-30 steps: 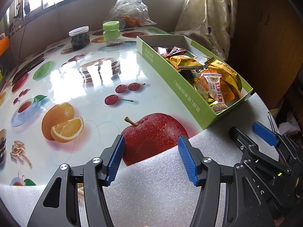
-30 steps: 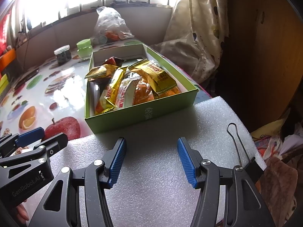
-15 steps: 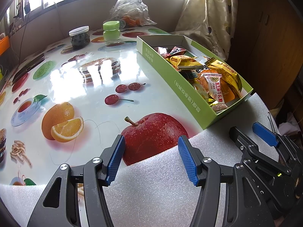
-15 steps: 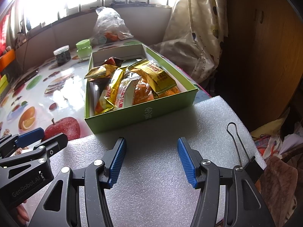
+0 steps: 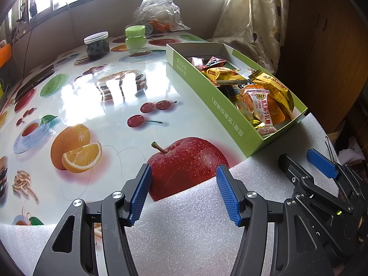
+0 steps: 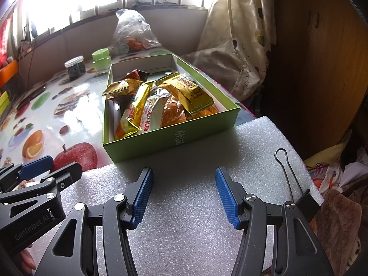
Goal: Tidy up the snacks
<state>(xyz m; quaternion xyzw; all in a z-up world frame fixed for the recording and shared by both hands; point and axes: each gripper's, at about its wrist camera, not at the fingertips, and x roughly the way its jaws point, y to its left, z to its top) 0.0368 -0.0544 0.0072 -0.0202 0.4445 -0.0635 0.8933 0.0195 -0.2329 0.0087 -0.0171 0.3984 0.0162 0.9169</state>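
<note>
A shallow green box [image 6: 174,138] [image 5: 220,105] lies on the fruit-print table, filled with several wrapped snacks [image 6: 158,99] [image 5: 257,94] in yellow, orange and white wrappers. My left gripper [image 5: 184,181] hovers open over the white foam sheet [image 5: 184,234] at the table's near edge, nothing between its blue pads, left of the box. Just before the box's near wall my right gripper [image 6: 184,184] stands open and empty above the foam sheet [image 6: 195,207]. Each gripper shows at the side of the other's view, the right gripper [image 5: 306,161] low right and the left gripper [image 6: 49,165] low left.
At the back stand a dark-filled jar [image 5: 96,44], a green-lidded jar [image 5: 135,39] and a clear plastic bag [image 5: 158,11]. A binder clip [image 6: 296,184] holds the foam's right edge. A curtain [image 6: 241,46] and wooden cabinet [image 6: 322,69] flank the right; a phone [image 5: 34,81] lies far left.
</note>
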